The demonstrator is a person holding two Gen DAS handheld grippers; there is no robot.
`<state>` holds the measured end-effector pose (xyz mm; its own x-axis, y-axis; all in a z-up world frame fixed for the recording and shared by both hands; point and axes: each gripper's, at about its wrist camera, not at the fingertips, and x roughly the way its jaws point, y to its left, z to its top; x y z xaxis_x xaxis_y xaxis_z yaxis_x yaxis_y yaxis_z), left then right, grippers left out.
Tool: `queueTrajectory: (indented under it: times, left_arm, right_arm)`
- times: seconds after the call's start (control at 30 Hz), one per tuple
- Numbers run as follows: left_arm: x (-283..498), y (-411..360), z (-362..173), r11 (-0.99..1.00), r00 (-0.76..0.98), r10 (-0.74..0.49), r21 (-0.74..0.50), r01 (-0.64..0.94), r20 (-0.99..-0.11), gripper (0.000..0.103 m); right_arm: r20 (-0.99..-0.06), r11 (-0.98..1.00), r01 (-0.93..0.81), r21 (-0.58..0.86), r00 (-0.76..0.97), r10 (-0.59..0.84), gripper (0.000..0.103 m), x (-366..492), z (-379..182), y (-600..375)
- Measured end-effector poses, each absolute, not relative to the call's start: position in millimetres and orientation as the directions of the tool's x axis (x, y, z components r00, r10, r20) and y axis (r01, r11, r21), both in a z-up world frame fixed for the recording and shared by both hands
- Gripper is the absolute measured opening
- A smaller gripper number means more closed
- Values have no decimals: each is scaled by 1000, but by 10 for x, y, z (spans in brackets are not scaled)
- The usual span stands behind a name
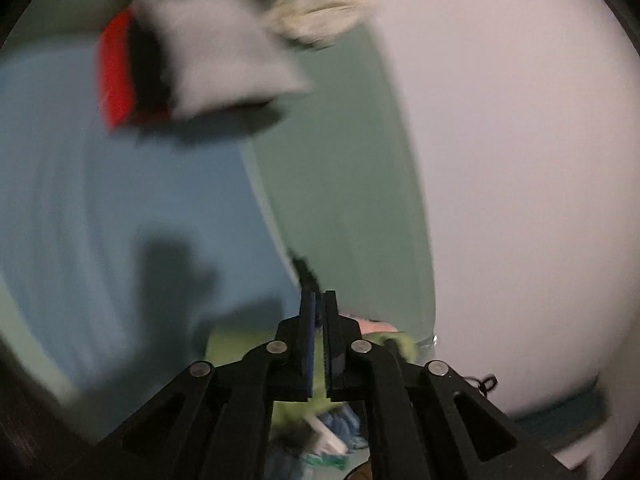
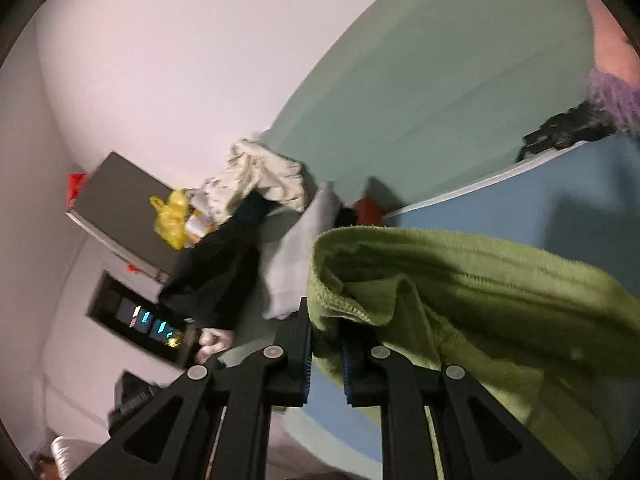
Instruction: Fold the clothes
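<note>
The green towel (image 2: 460, 304) hung bunched over the right gripper (image 2: 326, 344), whose jaws stood a little apart with a fold of the cloth pinched between them; it draped off to the right above a blue sheet (image 2: 540, 208). The left gripper (image 1: 319, 320) had its jaws almost together, a thin sliver of blue between the pads, though blur hid whether anything was caught. Farther off lay a grey cloth (image 2: 304, 248), a black garment (image 2: 224, 264) and a cream one (image 2: 264, 176).

Green bed (image 2: 420, 80); blue sheet (image 1: 120, 220); clothes pile (image 2: 256, 184)
</note>
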<state>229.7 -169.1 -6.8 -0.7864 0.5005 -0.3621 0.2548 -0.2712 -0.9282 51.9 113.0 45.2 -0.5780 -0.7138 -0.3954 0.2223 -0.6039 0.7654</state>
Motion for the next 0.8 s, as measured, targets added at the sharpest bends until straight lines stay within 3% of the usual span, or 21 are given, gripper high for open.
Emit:
queueTrajectory:
  times: [0.03, 0.1, 0.23, 0.53, 0.73, 0.8]
  left_arm:
    - [2400, -1676, -210, -200, -784, 505, -932, 301, -361, 23]
    - [2447, -1634, -516, -49, -804, 501, -938, 344, -321, 81]
    - [2683, -1470, -846, 136, -841, 483, -928, 346, -242, 81]
    - [3016, -1150, -1302, 288, -862, 459, -882, 372, -213, 81]
    - [3037, -1418, -1611, 233, -811, 480, -843, 485, -334, 81]
    - [2964, -1550, -1647, 125, -758, 493, -828, 547, -427, 81]
  right_arm:
    - [-397, -611, 221, 760, -586, -706, 13, 526, 462, 1196]
    - [-399, -624, 222, 749, -600, -693, 13, 511, 497, 1275]
    - [-392, -639, 243, 730, -618, -682, 13, 554, 581, 1383]
    - [-310, -650, 389, 653, -646, -698, 4, 792, 912, 1091]
    - [-526, -759, 283, 586, -580, -622, 7, 625, 476, 1072]
    - [-595, -791, 247, 559, -545, -591, 11, 597, 174, 1133]
